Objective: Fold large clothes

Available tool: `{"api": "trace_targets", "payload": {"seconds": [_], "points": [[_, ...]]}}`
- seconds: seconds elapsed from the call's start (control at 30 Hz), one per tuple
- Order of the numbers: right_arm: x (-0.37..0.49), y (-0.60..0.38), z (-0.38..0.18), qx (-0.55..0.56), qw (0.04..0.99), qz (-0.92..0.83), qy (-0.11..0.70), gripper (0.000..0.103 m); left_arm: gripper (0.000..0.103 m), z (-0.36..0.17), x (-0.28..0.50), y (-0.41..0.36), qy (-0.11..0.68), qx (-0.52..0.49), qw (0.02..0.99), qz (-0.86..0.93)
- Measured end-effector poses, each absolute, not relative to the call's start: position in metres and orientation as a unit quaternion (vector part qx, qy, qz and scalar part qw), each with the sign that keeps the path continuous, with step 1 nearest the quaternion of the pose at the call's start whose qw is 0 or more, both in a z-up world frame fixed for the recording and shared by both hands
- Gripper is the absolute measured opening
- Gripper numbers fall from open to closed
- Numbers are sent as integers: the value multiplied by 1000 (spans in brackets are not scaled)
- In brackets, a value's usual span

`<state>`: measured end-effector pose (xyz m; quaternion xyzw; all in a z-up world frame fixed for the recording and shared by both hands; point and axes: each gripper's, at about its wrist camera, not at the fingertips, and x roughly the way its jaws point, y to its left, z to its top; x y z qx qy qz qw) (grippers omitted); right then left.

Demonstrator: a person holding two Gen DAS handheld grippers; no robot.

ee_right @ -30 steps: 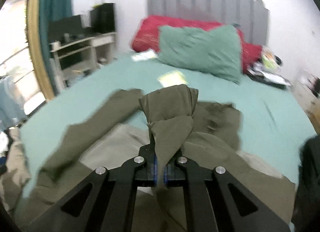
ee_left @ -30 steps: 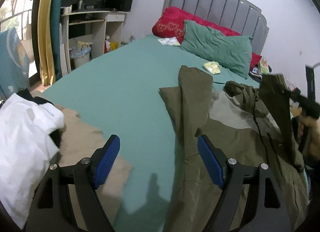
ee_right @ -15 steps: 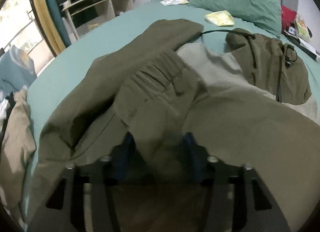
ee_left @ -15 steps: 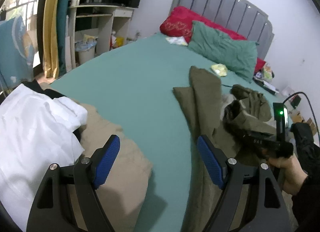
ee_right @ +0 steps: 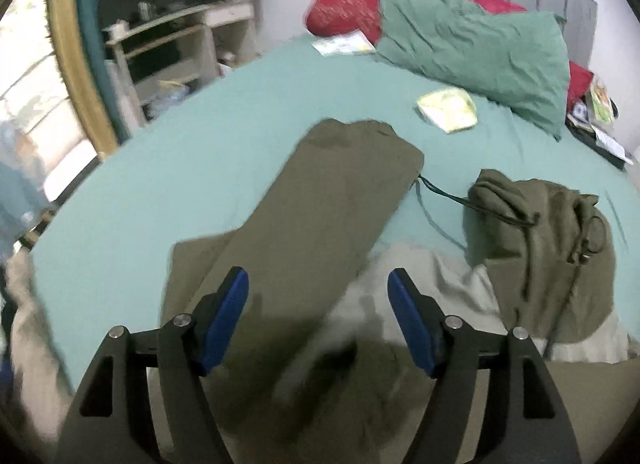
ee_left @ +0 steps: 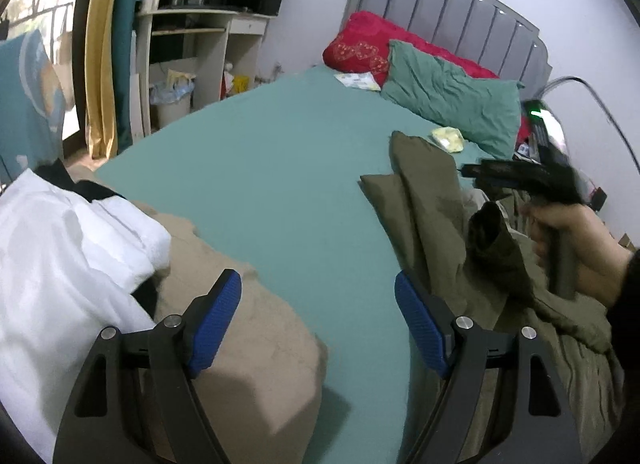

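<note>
With both the left gripper (ee_left: 318, 320) and right gripper (ee_right: 318, 316) spread empty, pinch the jacket (ee_right: 320, 215) sleeve at twelve o'clock squarely.

No legible text, label, brand or number on anything here.

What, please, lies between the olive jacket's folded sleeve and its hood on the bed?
In the right wrist view, bare teal sheet separates the sleeve from the hood, crossed only by a dark drawstring.
</note>
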<state>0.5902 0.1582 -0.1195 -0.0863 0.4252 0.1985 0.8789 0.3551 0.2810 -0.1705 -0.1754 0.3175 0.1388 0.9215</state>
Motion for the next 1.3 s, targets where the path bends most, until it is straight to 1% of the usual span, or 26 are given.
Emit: {"api": "trace_targets", "payload": {"seconds": [0.07,0.13,0.2,0.3,0.4,0.43,0.47,0.5,0.53,0.57,0.63,0.77,0.87,0.93,1.03,1.13,1.2,1.3], "points": [[615,165,-135,-58,873,174,452,72,83,-173,356,280,317,-170,921,149],[634,177,-141,-39,870,186,455,72,83,-177,357,278,324,-153,919,168],[644,197,-143,-60,868,200,450,72,83,-180,357,279,327,-155,914,184],[654,230,-156,-108,854,208,464,72,83,-183,360,275,329,-135,911,211],[658,248,-172,-134,848,199,473,72,83,-185,362,270,335,-119,907,226],[658,250,-177,-142,845,196,476,65,83,-185,362,269,336,-118,906,229],[657,253,-183,-149,842,201,477,53,83,-185,363,269,337,-118,905,230],[654,255,-186,-160,841,210,472,34,83,-185,363,269,339,-120,904,231],[651,255,-184,-169,844,211,463,8,83,-185,364,270,341,-124,903,230],[649,257,-180,-178,845,209,460,2,83,-184,363,270,342,-128,903,228],[641,252,-165,-186,857,205,434,2,83,-182,363,271,345,-138,900,226],[619,218,-102,-161,895,204,363,2,83,-180,363,267,349,-155,898,219],[586,173,-45,-130,920,205,308,2,83,-175,364,258,348,-153,901,207],[561,139,-18,-119,932,197,280,2,83,-171,364,247,345,-147,905,199],[523,78,2,-88,946,167,263,2,83,-169,364,230,349,-140,909,181],[481,13,-11,-62,953,118,272,2,83,-172,365,211,360,-126,911,158],[456,-31,-39,-23,944,83,319,3,83,-174,365,196,366,-110,913,144],[435,-84,-101,20,907,60,416,4,83,-178,365,182,379,-108,910,127]]}}
